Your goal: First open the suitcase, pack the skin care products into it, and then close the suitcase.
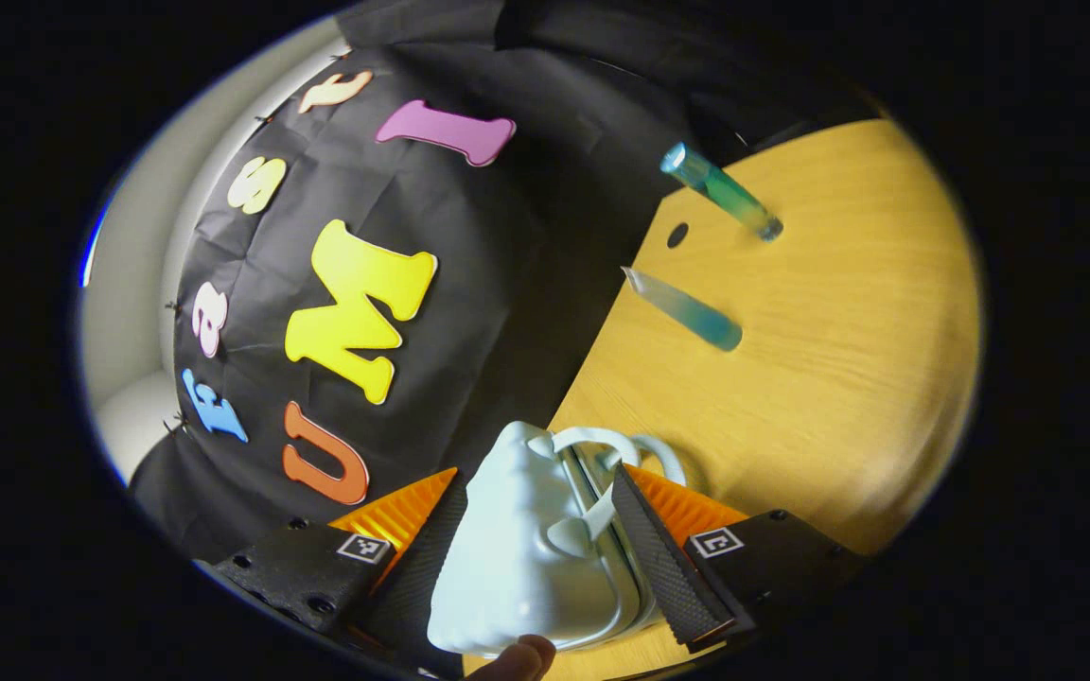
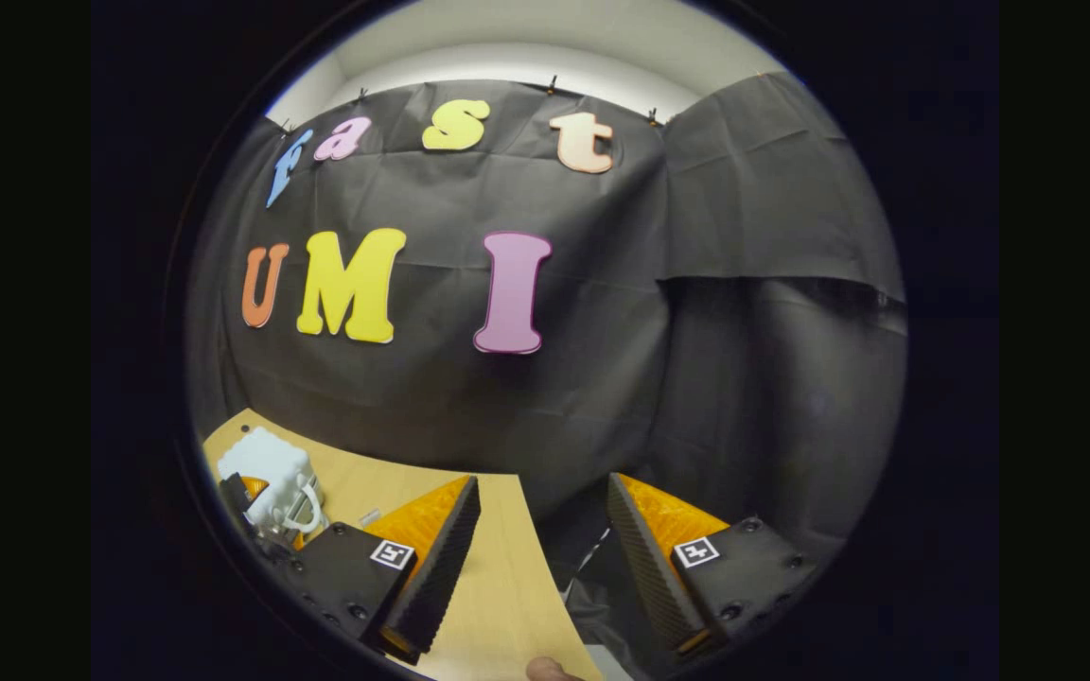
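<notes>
The left hand-held gripper point(image 1: 545, 530) clamps the glossy white moulded suitcase point(image 1: 526, 558) near the wooden worktop point(image 1: 838, 359) edge; the right hand-held gripper point(image 2: 540, 549) gapes empty.

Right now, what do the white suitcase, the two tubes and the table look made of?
Suitcase: looks like moulded hard plastic, white, semi-gloss; soft highlights on the ribbed shell, metallic-looking rim.
Tubes: probably translucent plastic, teal fading to clear; one has a flat crimped end.
Table: wood or wood-look laminate, matte; the grain lines show, can't tell which.
</notes>
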